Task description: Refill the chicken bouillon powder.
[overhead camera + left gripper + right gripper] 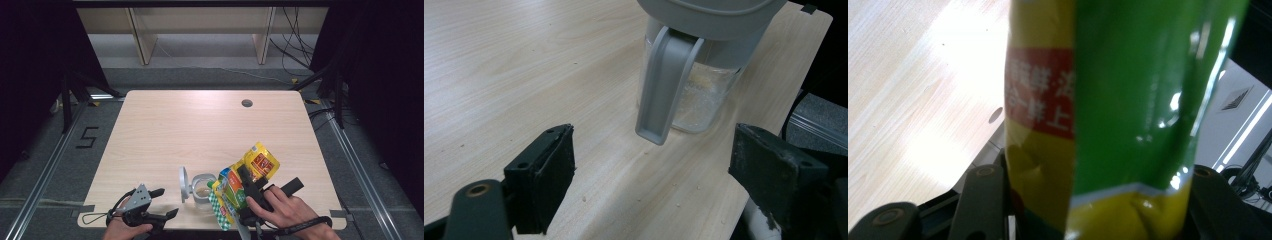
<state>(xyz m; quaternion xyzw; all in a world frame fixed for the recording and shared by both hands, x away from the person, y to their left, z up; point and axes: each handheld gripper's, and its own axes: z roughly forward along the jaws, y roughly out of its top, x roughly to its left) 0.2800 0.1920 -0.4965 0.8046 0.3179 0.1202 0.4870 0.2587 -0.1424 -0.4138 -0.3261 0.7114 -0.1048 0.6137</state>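
From above, the right gripper [250, 187] holds a green and yellow pouch [235, 192] tilted over a clear jar [202, 192] near the near edge of the worktop [165, 130], right of its middle; the jar's grey lid [184, 182] stands open on its left side. A second, yellow and red packet [261, 162] sits just behind the pouch. The right gripper view adds the grip itself: the jaws stand about half open, pressed on either side of the pouch [1108, 115], with a red label band across it. The left gripper [165, 202] rests by the near left corner; its own view shows the jaws wide apart and empty, the jar [696, 95] with a little pale powder at its bottom, its lid latch [664, 90] hanging down the front, and scattered crumbs on the wood.
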